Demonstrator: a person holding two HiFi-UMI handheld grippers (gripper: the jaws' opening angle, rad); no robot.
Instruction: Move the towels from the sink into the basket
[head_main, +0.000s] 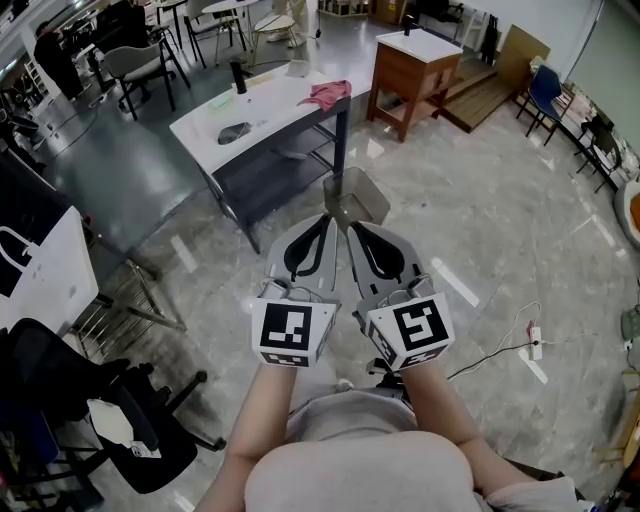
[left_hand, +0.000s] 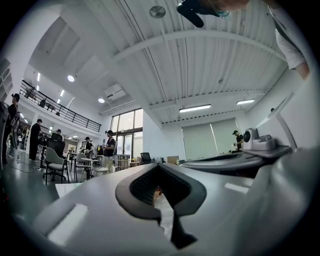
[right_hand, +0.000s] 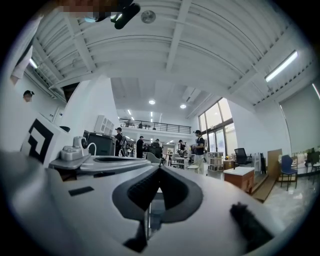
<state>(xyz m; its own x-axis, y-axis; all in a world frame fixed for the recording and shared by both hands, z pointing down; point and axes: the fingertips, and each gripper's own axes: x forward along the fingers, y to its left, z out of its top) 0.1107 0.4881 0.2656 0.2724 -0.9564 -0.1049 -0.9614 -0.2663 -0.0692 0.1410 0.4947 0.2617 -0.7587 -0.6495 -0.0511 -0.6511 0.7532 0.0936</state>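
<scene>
In the head view a pink towel (head_main: 330, 93) lies on the far right corner of a white table (head_main: 280, 105). A dark item (head_main: 235, 132) lies nearer the table's front edge; I cannot tell what it is. A grey basket (head_main: 357, 196) stands on the floor by the table's right leg. My left gripper (head_main: 326, 220) and right gripper (head_main: 351, 226) are side by side at waist height, pointing level toward the table, well short of it. Both are shut with nothing between the jaws, as the left gripper (left_hand: 159, 166) and right gripper (right_hand: 159, 168) show in their own views.
A wooden cabinet with a white top (head_main: 418, 60) stands behind the table to the right. At lower left are a black office chair (head_main: 110, 420) and a white bag (head_main: 50, 270). A power strip with cable (head_main: 533, 343) lies on the floor at right. Several people stand far off.
</scene>
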